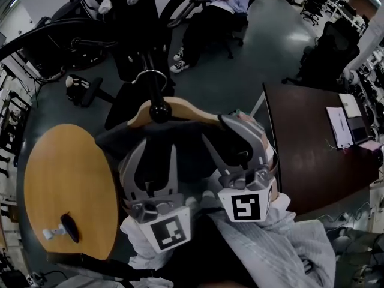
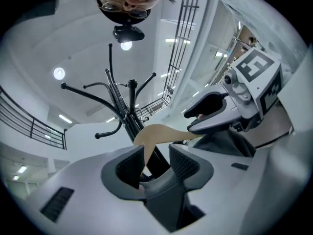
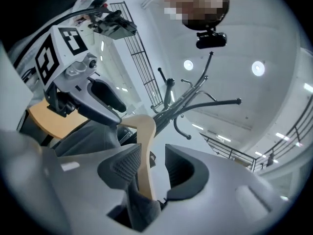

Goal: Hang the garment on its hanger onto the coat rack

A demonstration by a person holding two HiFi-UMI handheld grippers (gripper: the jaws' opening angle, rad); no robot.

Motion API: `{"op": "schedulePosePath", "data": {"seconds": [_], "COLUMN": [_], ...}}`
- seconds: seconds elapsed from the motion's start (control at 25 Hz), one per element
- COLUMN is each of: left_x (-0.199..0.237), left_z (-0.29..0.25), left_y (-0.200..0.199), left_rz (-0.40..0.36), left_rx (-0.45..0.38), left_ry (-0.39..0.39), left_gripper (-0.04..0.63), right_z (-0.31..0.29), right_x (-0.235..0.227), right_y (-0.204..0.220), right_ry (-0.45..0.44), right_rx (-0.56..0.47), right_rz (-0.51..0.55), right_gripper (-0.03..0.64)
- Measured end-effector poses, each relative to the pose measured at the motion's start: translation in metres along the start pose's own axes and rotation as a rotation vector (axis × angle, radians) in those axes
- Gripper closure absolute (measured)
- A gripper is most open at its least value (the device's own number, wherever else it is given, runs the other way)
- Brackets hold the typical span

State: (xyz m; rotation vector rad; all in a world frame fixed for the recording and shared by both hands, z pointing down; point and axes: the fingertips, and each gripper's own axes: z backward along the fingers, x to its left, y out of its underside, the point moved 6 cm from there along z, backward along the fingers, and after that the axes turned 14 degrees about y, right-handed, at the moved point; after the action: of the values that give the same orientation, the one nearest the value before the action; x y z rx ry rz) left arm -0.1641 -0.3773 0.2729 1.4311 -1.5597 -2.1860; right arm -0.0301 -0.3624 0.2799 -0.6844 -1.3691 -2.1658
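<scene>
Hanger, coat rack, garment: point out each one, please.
hanger (image 1: 192, 111): head view, right wooden shoulder.
coat rack (image 2: 129, 117): left gripper view, hub where the arms meet.
garment (image 1: 180, 152): head view, dark fabric below the hanger.

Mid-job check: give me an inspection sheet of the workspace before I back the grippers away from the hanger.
Surface: round wooden table at left, dark desk at right; the work is up in the air between them.
Job's things: hanger carrying a dark garment; its metal hook appears looped over an arm of the coat rack.
Clutter: small black and white items on the table; papers on the desk.
Grippers: left gripper and right gripper both open, the hanger between each one's jaws, not clamped.
Cables: nothing seen near the rack.
Surroundings: seated person and office chairs beyond the rack.
</scene>
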Motion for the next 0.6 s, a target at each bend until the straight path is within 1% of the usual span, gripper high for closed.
{"op": "schedulePosePath", "data": {"seconds": [0.08,0.16,0.24,0.28,0.32,0.36,0.4,0.52,0.6], "left_x": [-0.007,-0.015,-0.021,-0.024,-0.026,-0.028,-0.031,-0.044,-0.054], "left_z": [-0.005,-0.01,-0.015,-0.016,-0.017,-0.017,-0.019,-0.029,-0.036], "left_y": [-0.007,-0.013,-0.019,-0.022,-0.025,-0.029,-0.032,-0.041,-0.045], "left_rz": [0.062,0.12,0.17,0.196,0.223,0.248,0.27,0.304,0.297], "left_rx": [-0.027,-0.061,-0.086,-0.095,-0.103,-0.114,-0.127,-0.157,-0.153], "left_ry": [0.026,0.044,0.062,0.067,0.072,0.083,0.1,0.178,0.221], "left_gripper": [0.434,0.436,0.442,0.467,0.522,0.556,0.574,0.589,0.589], "right_z": [0.005,0.012,0.019,0.023,0.026,0.03,0.033,0.039,0.041], "right_x": [-0.004,-0.009,-0.015,-0.018,-0.022,-0.025,-0.028,-0.037,-0.04], "right_y": [0.006,0.011,0.014,0.015,0.015,0.016,0.016,0.015,0.015], "right_ry": [0.011,0.031,0.053,0.055,0.055,0.058,0.067,0.1,0.109], "right_rx": [0.07,0.121,0.142,0.149,0.156,0.161,0.165,0.173,0.181], "right_rz": [-0.05,-0.087,-0.129,-0.156,-0.187,-0.214,-0.235,-0.253,-0.251], "right_gripper": [0.473,0.51,0.553,0.573,0.586,0.597,0.608,0.615,0.615]}}
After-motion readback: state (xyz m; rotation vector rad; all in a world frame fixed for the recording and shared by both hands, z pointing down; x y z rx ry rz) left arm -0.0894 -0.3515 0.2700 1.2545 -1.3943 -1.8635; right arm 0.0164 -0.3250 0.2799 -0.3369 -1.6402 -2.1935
